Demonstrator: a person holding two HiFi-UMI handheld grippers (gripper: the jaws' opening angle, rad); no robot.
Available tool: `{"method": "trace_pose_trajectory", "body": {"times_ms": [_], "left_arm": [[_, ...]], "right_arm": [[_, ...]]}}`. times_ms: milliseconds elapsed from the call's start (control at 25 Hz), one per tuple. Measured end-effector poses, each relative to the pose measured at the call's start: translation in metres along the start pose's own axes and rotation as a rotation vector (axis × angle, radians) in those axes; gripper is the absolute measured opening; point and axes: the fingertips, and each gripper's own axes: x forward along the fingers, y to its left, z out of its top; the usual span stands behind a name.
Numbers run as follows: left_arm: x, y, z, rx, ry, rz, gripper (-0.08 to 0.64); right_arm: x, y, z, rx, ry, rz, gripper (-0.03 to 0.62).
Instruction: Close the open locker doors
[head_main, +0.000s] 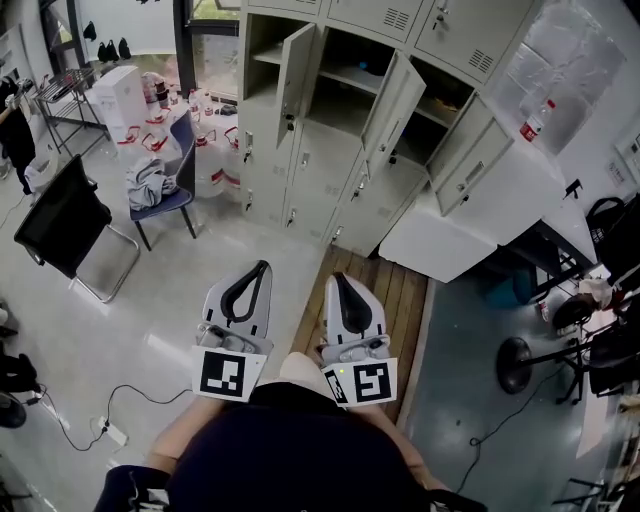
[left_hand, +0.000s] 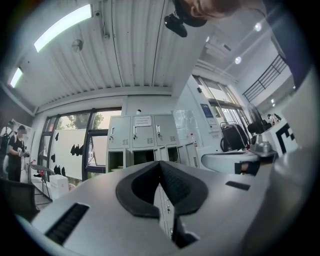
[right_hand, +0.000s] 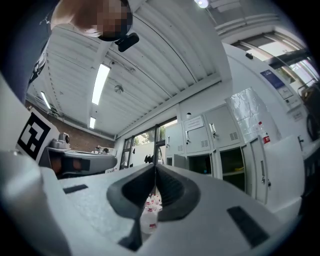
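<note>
A bank of grey lockers (head_main: 330, 190) stands ahead of me in the head view. Three doors in its middle row hang open: a left door (head_main: 295, 70), a middle door (head_main: 393, 102) and a right door (head_main: 470, 165). Both grippers are held low and well short of the lockers. My left gripper (head_main: 264, 266) is shut with nothing in it, and my right gripper (head_main: 336, 277) is shut and empty too. The left gripper view shows its jaws (left_hand: 160, 163) closed in front of the lockers (left_hand: 142, 142). Past the closed right gripper (right_hand: 155, 166), the right gripper view shows the open compartments (right_hand: 232, 167).
A blue chair (head_main: 165, 195) with clothes on it and a black chair (head_main: 65, 220) stand on the floor at the left. Several bottles (head_main: 215, 150) sit near the lockers' left end. A white cabinet (head_main: 480, 215) is at the right, a stool (head_main: 515, 365) below it. A power strip (head_main: 112, 433) and cable lie on the floor.
</note>
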Motion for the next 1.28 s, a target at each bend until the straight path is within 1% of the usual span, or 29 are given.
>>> {"method": "trace_pose_trajectory", "body": {"times_ms": [120, 280, 440, 560, 640, 720, 800, 880, 1000, 1160, 1280], "left_arm": [[0.006, 0.016, -0.004, -0.001, 0.003, 0.016, 0.002], [0.018, 0.047, -0.012, -0.035, 0.007, 0.046, 0.002], [0.044, 0.077, -0.036, -0.011, 0.012, 0.058, 0.002], [0.076, 0.106, -0.064, 0.007, -0.009, 0.07, 0.002], [0.104, 0.127, -0.077, 0.022, -0.053, 0.076, 0.002], [0.132, 0.142, -0.085, 0.04, -0.089, 0.07, 0.002], [0.156, 0.156, -0.1, 0.063, -0.075, 0.065, 0.002], [0.183, 0.174, -0.115, 0.071, -0.05, 0.073, 0.002], [0.217, 0.196, -0.129, 0.049, -0.046, 0.081, 0.002], [0.242, 0.219, -0.148, 0.018, -0.012, 0.102, 0.002], [0.262, 0.233, -0.155, -0.01, -0.013, 0.111, 0.002]], "right_arm": [[0.021, 0.003, -0.003, 0.004, 0.003, 0.042, 0.005], [0.057, 0.008, -0.014, 0.014, -0.011, 0.09, 0.023], [0.106, 0.01, -0.036, 0.043, -0.047, 0.152, 0.037], [0.152, -0.001, -0.062, 0.052, -0.094, 0.166, 0.044], [0.19, -0.014, -0.08, 0.068, -0.115, 0.162, 0.046], [0.226, -0.024, -0.094, 0.061, -0.122, 0.172, 0.048], [0.256, -0.03, -0.107, 0.035, -0.126, 0.188, 0.052], [0.285, -0.041, -0.119, 0.038, -0.131, 0.185, 0.063], [0.323, -0.061, -0.138, 0.08, -0.12, 0.174, 0.078], [0.355, -0.069, -0.159, 0.08, -0.099, 0.191, 0.094], [0.372, -0.074, -0.168, 0.091, -0.103, 0.21, 0.098]]}}
